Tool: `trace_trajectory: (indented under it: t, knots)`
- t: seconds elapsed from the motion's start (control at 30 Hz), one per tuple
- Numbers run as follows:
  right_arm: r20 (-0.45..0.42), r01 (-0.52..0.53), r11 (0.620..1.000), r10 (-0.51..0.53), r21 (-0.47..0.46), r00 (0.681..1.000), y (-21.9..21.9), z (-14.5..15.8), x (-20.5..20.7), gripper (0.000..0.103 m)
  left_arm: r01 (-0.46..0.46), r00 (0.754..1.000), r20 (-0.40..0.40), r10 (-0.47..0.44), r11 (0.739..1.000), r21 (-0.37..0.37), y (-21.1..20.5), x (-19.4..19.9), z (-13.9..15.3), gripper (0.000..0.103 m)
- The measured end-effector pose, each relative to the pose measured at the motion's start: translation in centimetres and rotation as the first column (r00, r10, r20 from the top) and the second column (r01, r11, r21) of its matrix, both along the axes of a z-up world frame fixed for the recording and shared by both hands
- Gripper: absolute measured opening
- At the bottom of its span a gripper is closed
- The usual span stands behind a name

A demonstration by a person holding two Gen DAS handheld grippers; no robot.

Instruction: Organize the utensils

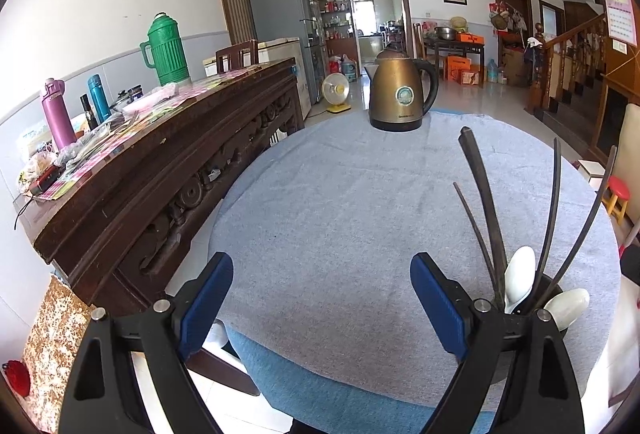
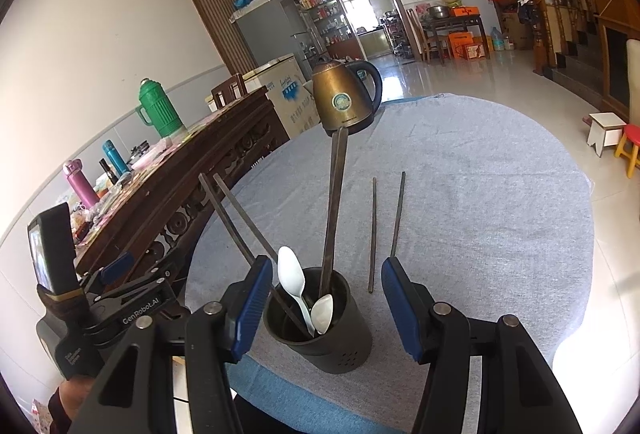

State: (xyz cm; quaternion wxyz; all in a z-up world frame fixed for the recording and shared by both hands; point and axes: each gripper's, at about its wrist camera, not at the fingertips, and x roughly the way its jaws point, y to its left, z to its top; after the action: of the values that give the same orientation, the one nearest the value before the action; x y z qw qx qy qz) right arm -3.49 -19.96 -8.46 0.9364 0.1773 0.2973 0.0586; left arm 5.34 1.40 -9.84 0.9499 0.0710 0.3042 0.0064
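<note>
Right gripper (image 2: pixel 320 300) hangs half open, empty, with the holder (image 2: pixel 320 330) between its fingers; left gripper (image 1: pixel 322 308) wide, empty. Two chopsticks (image 2: pixel 373 234) lie loose on the cloth, one o'clock of the holder. Best approach: pinch one mid-shaft, tip it upright, drop it in.

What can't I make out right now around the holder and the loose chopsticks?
- Holder base: left wrist view, hidden behind the left gripper finger.
- Two loose chopsticks on the cloth: absent from the left wrist view.
- Utensil lower ends: right wrist view, hidden inside the holder.
- Kettle label: too small in both views.
</note>
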Motion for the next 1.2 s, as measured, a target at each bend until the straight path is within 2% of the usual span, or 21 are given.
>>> trace_trajectory:
  t: [0.63, 0.97, 1.2]
  knots:
    - [-0.014, 0.042, 0.999, -0.042, 0.024, 0.999, -1.6, -0.9, 0.3, 0.060, -0.028, 0.999, -0.037, 0.028, 1.000, 0.006, 0.4, 1.0, -1.2, 0.090]
    - [-0.010, 0.017, 0.999, -0.017, 0.029, 1.000, -1.3, -1.3, 0.4, 0.060, -0.032, 0.997, -0.069, 0.032, 0.999, 0.000, 0.6, 1.6, -1.7, 0.090]
    - [-0.016, 0.040, 0.998, -0.039, 0.056, 0.999, -2.2, -1.7, 0.4, 0.060, -0.043, 0.996, -0.078, 0.043, 0.999, -0.010, 1.0, 1.8, -1.9, 0.090]
